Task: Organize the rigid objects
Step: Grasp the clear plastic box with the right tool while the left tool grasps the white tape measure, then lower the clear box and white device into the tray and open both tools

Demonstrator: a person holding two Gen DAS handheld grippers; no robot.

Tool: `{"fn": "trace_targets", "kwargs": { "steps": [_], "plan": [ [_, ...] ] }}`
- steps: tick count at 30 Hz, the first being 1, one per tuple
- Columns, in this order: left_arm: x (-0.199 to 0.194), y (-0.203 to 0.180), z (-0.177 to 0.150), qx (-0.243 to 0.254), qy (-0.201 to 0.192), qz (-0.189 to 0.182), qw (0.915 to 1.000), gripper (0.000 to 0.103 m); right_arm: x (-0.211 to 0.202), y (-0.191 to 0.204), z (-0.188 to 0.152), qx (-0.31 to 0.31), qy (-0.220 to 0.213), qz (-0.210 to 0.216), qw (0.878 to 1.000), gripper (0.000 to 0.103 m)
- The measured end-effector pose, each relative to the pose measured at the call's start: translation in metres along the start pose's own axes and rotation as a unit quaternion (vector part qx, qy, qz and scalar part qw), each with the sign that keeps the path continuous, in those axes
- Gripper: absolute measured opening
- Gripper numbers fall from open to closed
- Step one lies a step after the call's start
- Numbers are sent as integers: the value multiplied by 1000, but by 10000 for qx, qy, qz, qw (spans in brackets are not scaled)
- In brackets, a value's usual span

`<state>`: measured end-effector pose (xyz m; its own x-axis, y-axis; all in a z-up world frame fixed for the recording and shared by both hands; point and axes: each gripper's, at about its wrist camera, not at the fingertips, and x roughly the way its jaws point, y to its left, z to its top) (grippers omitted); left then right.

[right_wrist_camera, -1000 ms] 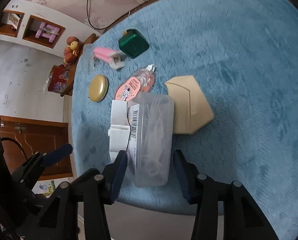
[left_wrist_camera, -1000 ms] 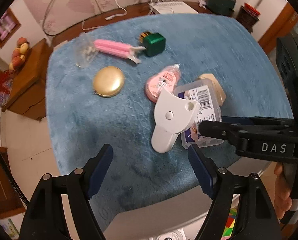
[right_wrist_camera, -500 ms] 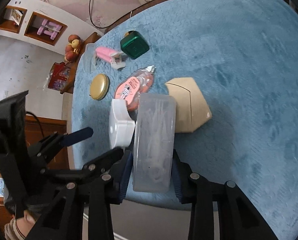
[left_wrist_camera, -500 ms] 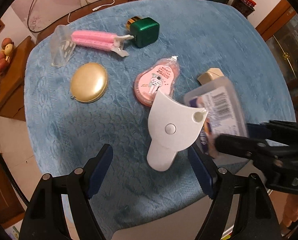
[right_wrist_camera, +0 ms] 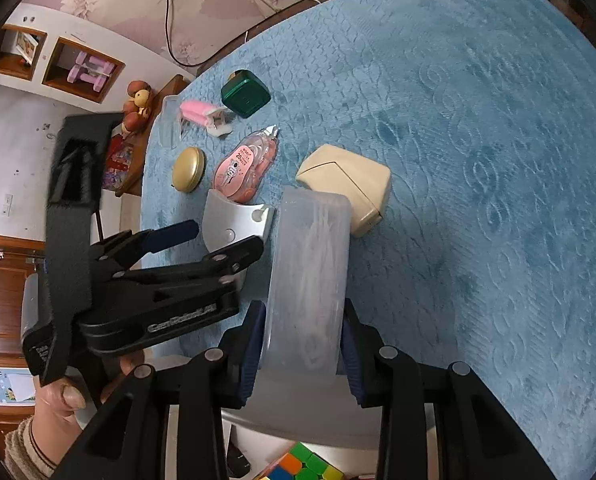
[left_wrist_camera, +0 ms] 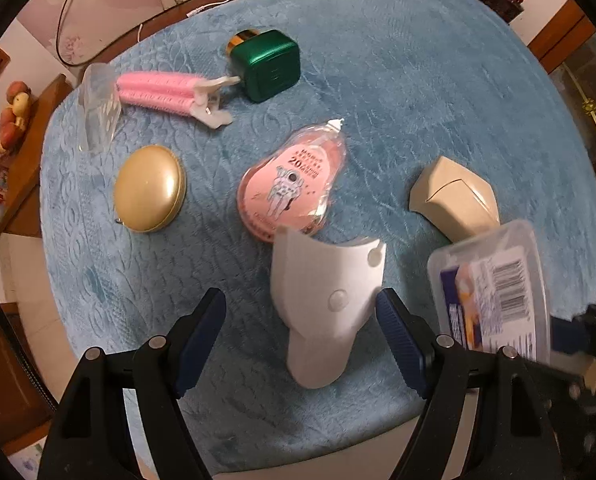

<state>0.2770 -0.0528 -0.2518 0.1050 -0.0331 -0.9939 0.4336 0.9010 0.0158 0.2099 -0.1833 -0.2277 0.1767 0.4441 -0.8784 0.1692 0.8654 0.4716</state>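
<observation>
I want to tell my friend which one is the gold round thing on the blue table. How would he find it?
Start at the blue cloth-covered table. Near its left edge in the left wrist view, just below the pink hair clip, lies the gold round case. It is the only shiny, smooth, pebble-shaped disc; the pink tape dispenser beside it is teardrop-shaped and printed.

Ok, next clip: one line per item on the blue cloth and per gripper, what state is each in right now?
Clear plastic box: tilted, gripped by the right gripper, jaws closing on its sides.
Left gripper: open, jaws astride the white dispenser, not touching.
White dispenser: lying flat.
Pink correction tape: lying flat.
Gold compact: shut.
Green box: closed.
Beige box: closed.
Pink hair clip: shut, lying flat.
</observation>
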Motion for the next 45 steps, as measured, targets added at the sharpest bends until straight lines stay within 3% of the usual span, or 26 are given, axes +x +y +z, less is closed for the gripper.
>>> {"fn": "trace_targets", "kwargs": {
  "steps": [8,11,12,13,17,21,30,38,42,45],
  "plan": [
    [11,-29,7,148,111,754,9970,80,-1,0,-5,-63,15,-220,9997,34],
    [13,-28,8,36,189,732,9971,80,4,3,-4,-132,78,-289,9995,34],
    [13,-25,10,-8,207,710,9973,74,6,4,-3,-156,100,-309,9994,34],
    [13,-24,9,-57,227,668,9975,61,9,4,-2,-173,124,-321,9993,34],
    [8,-20,2,-229,225,551,9980,59,18,4,1,-179,224,-304,9991,34],
    [-8,-12,-8,-284,40,463,9985,59,6,7,-1,-198,23,-84,9998,34],
    [-87,-8,-36,-364,-633,251,9970,59,-45,27,-14,-508,-437,137,9977,34],
    [-142,-11,-81,-277,-1018,122,9943,59,-92,59,-62,-1306,-564,-124,9898,34],
    [-143,-24,-103,-188,-1025,246,9942,59,-96,63,-95,-1654,-402,-355,9848,34],
    [-136,-31,-119,-236,-929,136,9953,59,-87,58,-115,-1823,-223,-662,9808,34]
  ]
}}
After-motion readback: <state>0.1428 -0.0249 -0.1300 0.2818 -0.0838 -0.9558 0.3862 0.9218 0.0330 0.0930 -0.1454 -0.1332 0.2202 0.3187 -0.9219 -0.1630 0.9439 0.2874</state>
